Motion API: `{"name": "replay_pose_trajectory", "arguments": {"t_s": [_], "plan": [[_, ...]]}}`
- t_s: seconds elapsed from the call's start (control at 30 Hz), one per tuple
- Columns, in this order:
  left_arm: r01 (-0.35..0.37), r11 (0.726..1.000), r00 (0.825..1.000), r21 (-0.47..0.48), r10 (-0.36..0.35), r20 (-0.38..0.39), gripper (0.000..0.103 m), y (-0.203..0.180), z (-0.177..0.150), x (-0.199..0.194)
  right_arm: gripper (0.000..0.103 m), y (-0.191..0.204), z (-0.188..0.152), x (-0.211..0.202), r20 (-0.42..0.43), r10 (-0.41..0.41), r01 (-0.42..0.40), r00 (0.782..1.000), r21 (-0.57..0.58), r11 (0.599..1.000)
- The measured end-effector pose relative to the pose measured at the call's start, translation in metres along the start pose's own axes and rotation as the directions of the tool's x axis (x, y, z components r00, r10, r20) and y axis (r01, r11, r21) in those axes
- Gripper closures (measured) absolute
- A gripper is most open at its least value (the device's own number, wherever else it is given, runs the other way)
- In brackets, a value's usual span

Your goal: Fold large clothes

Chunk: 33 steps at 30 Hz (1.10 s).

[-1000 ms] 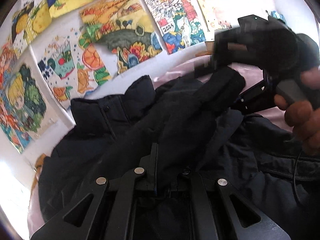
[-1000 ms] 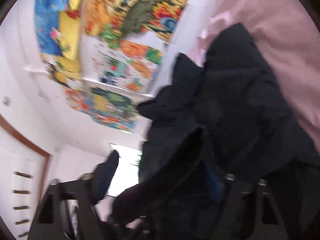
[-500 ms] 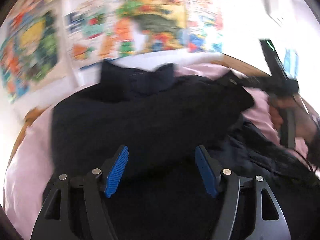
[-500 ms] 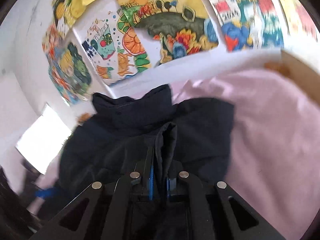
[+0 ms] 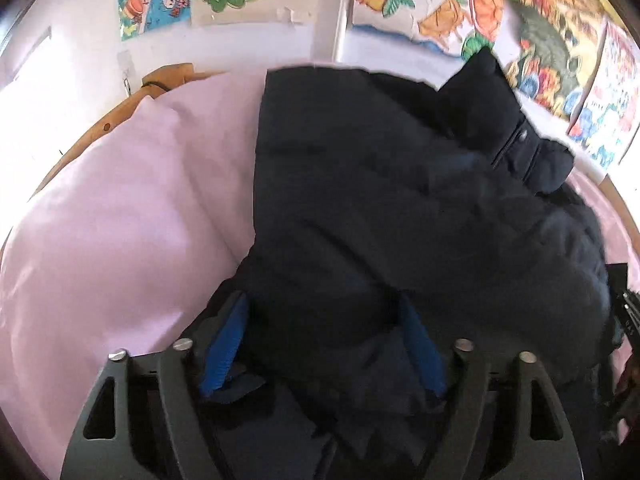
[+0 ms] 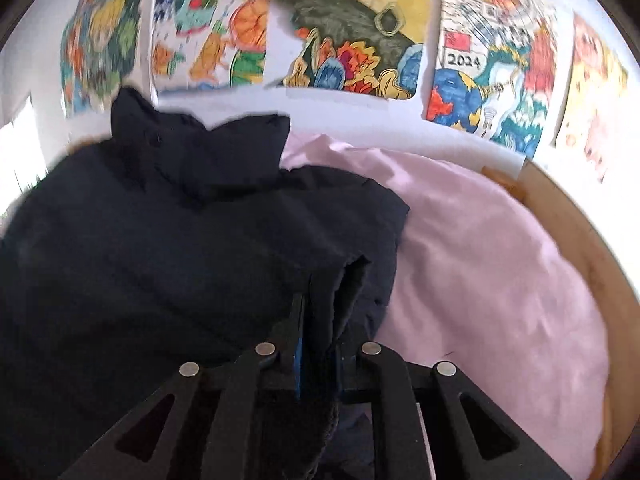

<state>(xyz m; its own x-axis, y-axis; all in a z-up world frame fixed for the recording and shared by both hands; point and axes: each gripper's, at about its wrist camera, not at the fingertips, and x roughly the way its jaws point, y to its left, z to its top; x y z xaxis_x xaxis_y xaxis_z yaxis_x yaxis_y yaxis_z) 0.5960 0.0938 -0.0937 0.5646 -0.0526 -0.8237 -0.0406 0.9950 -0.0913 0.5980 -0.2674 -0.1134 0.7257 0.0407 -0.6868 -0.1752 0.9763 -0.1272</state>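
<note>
R gripper [image 6: 320, 320] pinches jacket [image 6: 160, 240] edge; L gripper [image 5: 324, 320] opening.

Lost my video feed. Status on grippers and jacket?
Left gripper opening, jacket between pads, unpressed. Right gripper shut on jacket edge. Jacket on pink sheet. Nothing in the way.

black grippers [image 5: 324, 344], blue pads [image 5: 224, 344], silver screws

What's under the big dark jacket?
The dark jacket lies on a pink sheet, which shows around it, with a wooden edge beyond. Anything directly beneath the jacket is covered, so I cannot tell.
</note>
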Motion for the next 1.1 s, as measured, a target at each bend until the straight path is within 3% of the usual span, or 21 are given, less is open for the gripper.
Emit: {"name": "replay_pose_trajectory", "arguments": {"t_s": [0.17,0.3,0.37,0.43,0.57,0.67,0.8,0.9,0.97,1.03,1.1], "plan": [[-0.049,0.998,0.998,0.04,0.05,-0.025,0.016,0.001,-0.005,0.017,0.086,0.011,-0.009,0.021,-0.055,-0.064,0.061,0.996,-0.053,0.997],[-0.008,1.0,1.0,-0.002,0.008,-0.003,0.017,0.015,-0.001,-0.005,0.075,-0.001,-0.005,0.012,-0.04,-0.013,0.013,0.999,-0.012,1.0],[0.02,1.0,0.999,-0.007,-0.02,0.044,0.017,0.024,0.001,-0.028,0.056,-0.013,0.0,0.0,-0.024,0.047,-0.046,0.999,0.044,0.998],[0.051,0.998,0.993,0.026,-0.054,0.11,0.016,0.028,0.009,-0.053,0.023,-0.029,0.011,-0.017,0.021,0.111,-0.113,0.994,0.102,0.988],[0.06,0.992,0.984,0.112,-0.077,0.163,0.012,0.018,0.036,-0.075,0.02,-0.039,0.055,-0.032,0.04,0.228,-0.232,0.973,0.131,0.964],[0.105,0.985,0.975,0.139,-0.129,0.182,0.012,0.009,0.062,-0.072,0.017,-0.036,0.089,-0.019,0.033,0.284,-0.286,0.958,0.166,0.944],[0.177,0.98,0.965,0.089,-0.19,0.18,0.012,0.002,0.097,-0.046,0.017,-0.039,0.122,0.026,0.012,0.398,-0.372,0.917,0.384,0.845],[0.217,0.974,0.96,0.062,-0.225,0.168,0.012,0.002,0.107,-0.027,0.017,-0.041,0.142,0.059,0.02,0.433,-0.381,0.901,0.511,0.771],[0.26,0.965,0.956,0.037,-0.263,0.132,0.012,0.005,0.117,-0.02,0.017,-0.046,0.15,0.078,0.03,0.432,-0.362,0.901,0.599,0.715],[0.329,0.944,0.94,-0.017,-0.326,0.099,0.012,0.008,0.13,-0.015,0.017,-0.053,0.153,0.1,0.041,0.449,-0.343,0.893,0.707,0.618],[0.416,0.906,0.909,-0.081,-0.41,0.073,0.012,0.011,0.146,-0.009,0.018,-0.06,0.152,0.118,0.06,0.458,-0.323,0.887,0.79,0.522]]}}
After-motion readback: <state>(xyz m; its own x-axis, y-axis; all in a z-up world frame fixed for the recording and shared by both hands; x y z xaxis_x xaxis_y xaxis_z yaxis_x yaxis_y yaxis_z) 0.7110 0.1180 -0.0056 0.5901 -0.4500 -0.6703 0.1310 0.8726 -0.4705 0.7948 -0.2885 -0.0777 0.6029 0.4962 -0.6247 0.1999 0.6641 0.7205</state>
